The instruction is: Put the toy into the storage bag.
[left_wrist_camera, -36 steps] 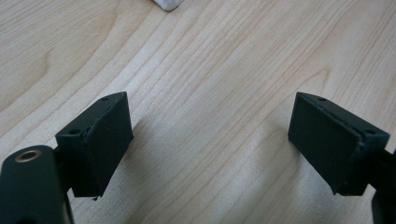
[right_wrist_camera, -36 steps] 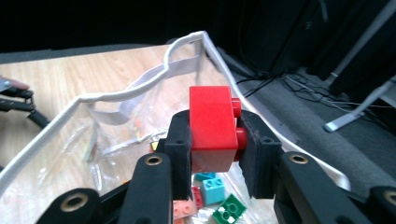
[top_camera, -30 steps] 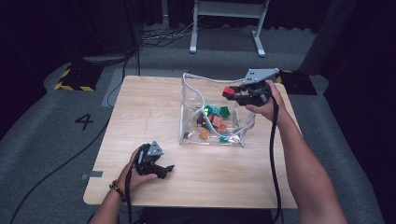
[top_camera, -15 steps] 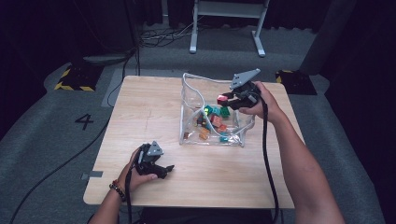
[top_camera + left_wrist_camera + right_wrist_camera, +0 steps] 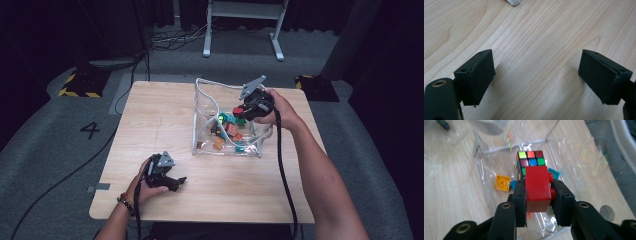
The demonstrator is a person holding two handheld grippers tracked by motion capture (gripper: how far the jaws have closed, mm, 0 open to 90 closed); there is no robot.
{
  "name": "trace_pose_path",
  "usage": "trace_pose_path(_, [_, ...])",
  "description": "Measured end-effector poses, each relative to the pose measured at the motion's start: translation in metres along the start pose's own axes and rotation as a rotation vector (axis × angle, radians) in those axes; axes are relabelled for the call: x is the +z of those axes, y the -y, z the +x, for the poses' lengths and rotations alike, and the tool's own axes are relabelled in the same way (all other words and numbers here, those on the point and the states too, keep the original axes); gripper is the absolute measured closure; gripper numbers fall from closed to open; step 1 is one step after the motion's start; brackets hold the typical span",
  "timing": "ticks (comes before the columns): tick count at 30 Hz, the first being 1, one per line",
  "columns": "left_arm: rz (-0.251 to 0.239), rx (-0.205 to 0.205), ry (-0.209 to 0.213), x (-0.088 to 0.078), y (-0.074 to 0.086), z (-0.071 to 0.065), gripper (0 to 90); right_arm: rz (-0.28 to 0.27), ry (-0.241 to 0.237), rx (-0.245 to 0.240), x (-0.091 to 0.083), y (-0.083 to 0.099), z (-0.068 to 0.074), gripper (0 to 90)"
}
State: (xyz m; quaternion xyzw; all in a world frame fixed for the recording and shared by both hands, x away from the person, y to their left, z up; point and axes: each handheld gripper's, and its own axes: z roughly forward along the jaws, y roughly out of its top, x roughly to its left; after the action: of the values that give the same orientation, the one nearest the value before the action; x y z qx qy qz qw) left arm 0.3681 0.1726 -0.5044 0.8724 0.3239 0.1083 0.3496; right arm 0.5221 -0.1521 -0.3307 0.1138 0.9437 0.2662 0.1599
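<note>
1. One red brick (image 5: pixel 537 188) sits clamped between the right tongs (image 5: pixel 538 195), held over the open mouth of the clear bag (image 5: pixel 202 100).
2. Inside the bag already lie a colour cube (image 5: pixel 531 161), an orange brick (image 5: pixel 502 183) and teal pieces, so the filling looks well along; releasing the red brick remains.
3. The left tongs (image 5: pixel 535 75) rest wide apart and empty on the table (image 5: pixel 160 110).

Black fingers (image 5: pixel 520 202), brass-ringed screws, trailing cables
</note>
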Motion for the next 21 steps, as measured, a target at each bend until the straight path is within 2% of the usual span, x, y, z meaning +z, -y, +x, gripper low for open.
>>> trace_pose_path(3, [0.000,0.000,0.000,0.000,0.000,0.000,13.9,0.049,-0.004,-0.004,0.002,0.001,-0.001,67.3])
trace_pose_path(8, [0.000,0.000,0.000,0.000,0.000,0.000,13.9,0.098,-0.008,-0.015,0.006,0.006,-0.004,67.2])
trace_pose_path(16, [0.000,0.000,0.000,0.000,0.000,0.000,13.8,0.155,-0.015,-0.013,0.005,0.015,-0.005,67.3])
trace_pose_path(21, [-0.001,0.000,0.000,0.000,0.000,0.000,13.9,0.196,-0.014,-0.043,0.003,0.020,-0.003,67.3])
